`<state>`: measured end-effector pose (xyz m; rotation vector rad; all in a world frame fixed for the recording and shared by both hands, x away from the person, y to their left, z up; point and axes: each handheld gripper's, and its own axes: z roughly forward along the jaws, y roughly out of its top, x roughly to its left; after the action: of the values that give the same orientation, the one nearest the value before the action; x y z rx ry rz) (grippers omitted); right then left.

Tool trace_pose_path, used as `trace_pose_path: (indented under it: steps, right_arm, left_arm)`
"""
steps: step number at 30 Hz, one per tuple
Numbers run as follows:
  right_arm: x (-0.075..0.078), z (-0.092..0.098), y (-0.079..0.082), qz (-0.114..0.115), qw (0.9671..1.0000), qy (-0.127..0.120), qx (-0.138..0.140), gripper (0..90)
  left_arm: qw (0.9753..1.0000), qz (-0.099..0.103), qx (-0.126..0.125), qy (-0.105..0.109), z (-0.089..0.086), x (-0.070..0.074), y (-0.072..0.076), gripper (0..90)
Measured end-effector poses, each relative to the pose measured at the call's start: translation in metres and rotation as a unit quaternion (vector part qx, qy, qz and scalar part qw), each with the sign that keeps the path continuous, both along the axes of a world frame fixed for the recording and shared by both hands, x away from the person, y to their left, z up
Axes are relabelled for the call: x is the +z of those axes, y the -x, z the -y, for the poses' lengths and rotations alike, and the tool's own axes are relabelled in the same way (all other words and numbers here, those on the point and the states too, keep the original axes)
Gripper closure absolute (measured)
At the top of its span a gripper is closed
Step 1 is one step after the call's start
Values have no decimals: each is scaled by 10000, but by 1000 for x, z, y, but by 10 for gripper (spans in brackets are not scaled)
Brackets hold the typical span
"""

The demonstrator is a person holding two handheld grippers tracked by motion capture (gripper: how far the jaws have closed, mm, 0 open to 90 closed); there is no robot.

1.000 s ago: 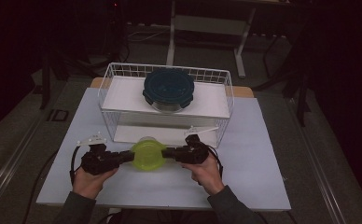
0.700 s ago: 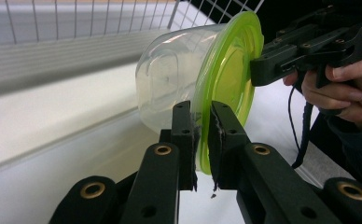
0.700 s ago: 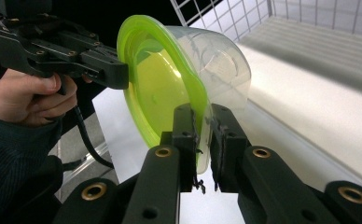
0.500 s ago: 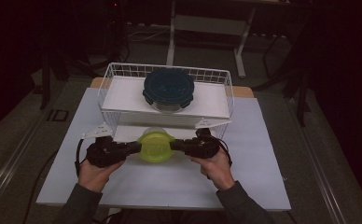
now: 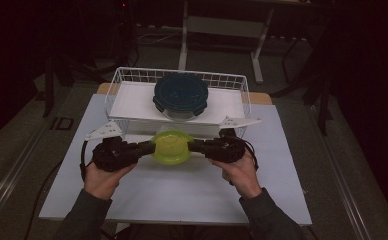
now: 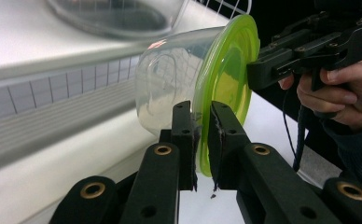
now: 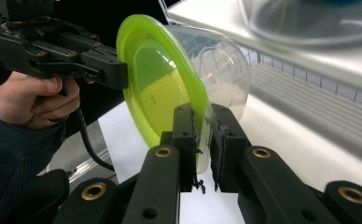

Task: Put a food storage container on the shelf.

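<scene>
Both tools grip the clear round plastic tub w/ lime-green lid (image 5: 171, 146): left tool (image 5: 149, 148) pinches the lid rim on one side, right tool (image 5: 194, 146) the other. Tub's up off the white worktop (image 5: 182, 192), just in front of the white wire basket (image 5: 242, 95). Lift done; putting it down is left, I think. Behind, a dark blue-lidded bowl (image 5: 180, 95) sits on top.

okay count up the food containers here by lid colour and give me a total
Green lid: 1, the clear container gripped at its rim by the left gripper and the right gripper.
Dark blue lid: 1, the container on top of the wire rack.
Total: 2
</scene>
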<state>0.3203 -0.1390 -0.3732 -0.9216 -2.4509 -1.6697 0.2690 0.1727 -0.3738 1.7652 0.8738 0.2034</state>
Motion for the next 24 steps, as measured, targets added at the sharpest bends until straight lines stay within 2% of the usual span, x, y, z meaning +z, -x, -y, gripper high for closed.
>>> trace_pose_path:
  steps: [12,24]
  right_arm:
    - [26,3,1,171,9998,-94,1,812]
    - [54,7,10,346,9993,-163,12,812]
  left_arm:
    - [9998,171,8,63,1,25,2,823]
    - [9992,354,-42,160,3,51,9,823]
